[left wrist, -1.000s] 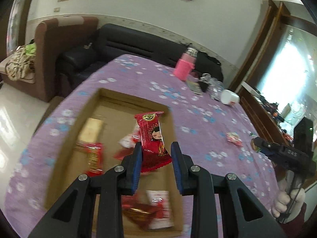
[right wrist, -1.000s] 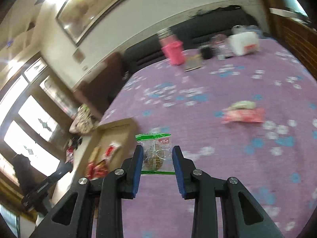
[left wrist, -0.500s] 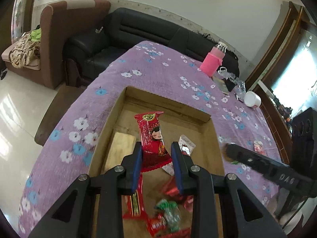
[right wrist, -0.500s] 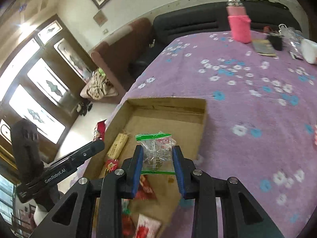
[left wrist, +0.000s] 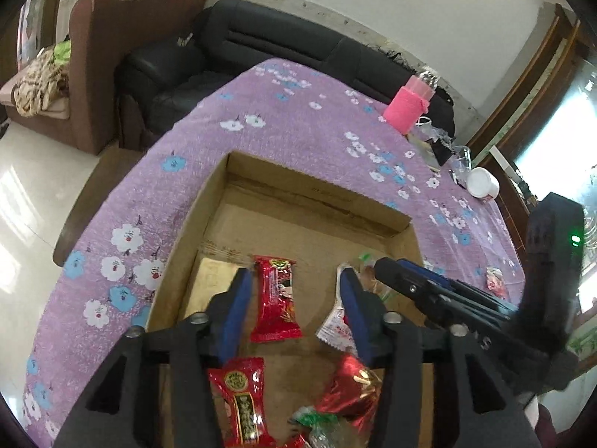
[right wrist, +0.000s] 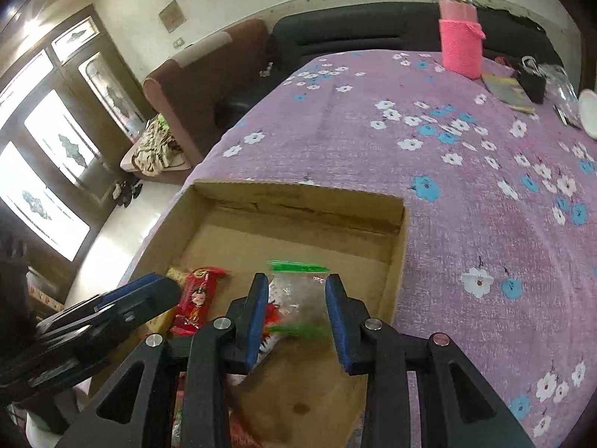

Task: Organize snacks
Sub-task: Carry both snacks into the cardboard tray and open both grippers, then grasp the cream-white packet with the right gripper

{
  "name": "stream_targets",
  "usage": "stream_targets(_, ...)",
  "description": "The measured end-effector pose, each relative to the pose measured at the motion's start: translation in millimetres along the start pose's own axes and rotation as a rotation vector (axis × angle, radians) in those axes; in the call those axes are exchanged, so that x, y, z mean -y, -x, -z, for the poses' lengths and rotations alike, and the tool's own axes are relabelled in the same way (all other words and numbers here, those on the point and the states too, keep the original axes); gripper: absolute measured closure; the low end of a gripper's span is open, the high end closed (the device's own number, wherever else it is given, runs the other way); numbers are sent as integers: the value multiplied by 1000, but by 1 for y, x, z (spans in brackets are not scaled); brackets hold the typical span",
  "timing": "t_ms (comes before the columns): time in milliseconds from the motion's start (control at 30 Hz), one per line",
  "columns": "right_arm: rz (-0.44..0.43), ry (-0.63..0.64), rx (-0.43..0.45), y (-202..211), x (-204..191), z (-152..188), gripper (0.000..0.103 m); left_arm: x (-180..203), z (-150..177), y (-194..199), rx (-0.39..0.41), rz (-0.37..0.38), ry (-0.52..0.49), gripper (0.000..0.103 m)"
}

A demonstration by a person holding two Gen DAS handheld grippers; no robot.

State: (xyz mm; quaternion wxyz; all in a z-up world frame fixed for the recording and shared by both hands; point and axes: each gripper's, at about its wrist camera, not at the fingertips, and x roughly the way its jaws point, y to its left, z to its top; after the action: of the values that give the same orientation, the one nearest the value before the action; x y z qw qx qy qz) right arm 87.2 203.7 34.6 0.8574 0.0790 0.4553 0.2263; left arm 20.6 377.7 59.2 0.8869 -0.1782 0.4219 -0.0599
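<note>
Now, left gripper (left wrist: 294, 306): hangs low over the box (left wrist: 317, 190), fingers spread wide, grips nothing. Red packet (left wrist: 276, 298): lies flat on the box floor in the gap between those fingers, clear of both pads, printed face up.

Right gripper (right wrist: 296, 280): reaches in over the box's right side, tips just beside the left gripper's. Clear packet (right wrist: 302, 298) with green strips: sits between its blue pads, smeared by blur while the fingers look sharp. Cannot tell whether clamped on the packet or letting it go.

Elsewhere in the box, toward the near end:
- tan bar (left wrist: 214, 283), against the left wall, partly hidden by the left finger
- white-and-red packet (left wrist: 334, 326), behind the right finger of the left gripper
- second red packet (left wrist: 242, 399) and crumpled red foil (left wrist: 350, 388), below the left gripper's fingers

Far half of the box floor: bare cardboard.

Box: rests on the purple flowered cloth (left wrist: 298, 119), near the table's edge. One stray snack (left wrist: 494, 283): lies on the cloth, well apart from the box, to its right.

Far end of the table: pink bottle (left wrist: 405, 108), upright; white cup (left wrist: 483, 184), near it. Beyond the table: black sofa (left wrist: 280, 37) and brown armchair (left wrist: 112, 44) along the wall.
</note>
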Motion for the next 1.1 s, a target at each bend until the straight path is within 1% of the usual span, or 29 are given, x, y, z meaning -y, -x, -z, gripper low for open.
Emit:
stream_targets(33,-2,-11,7,3,3,0,66,3,2,6,14,-6,-9,50)
stream_targets(67,-5,-21,11,6,5,1,62,5,2,9,23,-11,-12,47)
stream_targets(200,-25,-43,45,33,14,6,61,17,13,37,79,-28,-25,40)
stream_targets(267,-24,-42,73,53,20,11,61,25,19,51,113,-43,-38,32)
stream_targets(333,-26,-42,96,71,24,18,61,37,28,67,163,-81,-67,26)
stream_targets(400,-21,-46,116,88,29,26,60,54,40,82,222,-154,-103,20)
stream_targets(467,-27,-59,131,103,35,35,59,73,53,95,270,-219,-126,10)
stream_targets(567,-26,-69,151,126,44,48,58,94,68,109,322,-258,-153,3)
stream_targets(600,-22,-69,158,131,46,51,58,104,75,114,339,-262,-170,3)
stream_targets(667,-2,-67,178,146,53,61,57,119,84,119,344,-253,-198,3)
stream_targets(767,10,-74,195,163,63,73,56,139,96,126,334,-269,-234,3)
stream_targets(867,24,-100,212,180,79,84,55,160,109,133,320,-267,-275,3)
stream_targets(967,31,-123,224,192,94,90,55,178,120,136,321,-289,-324,3)
stream_targets(1100,44,-164,245,210,115,100,55,196,131,136,306,-290,-370,3)
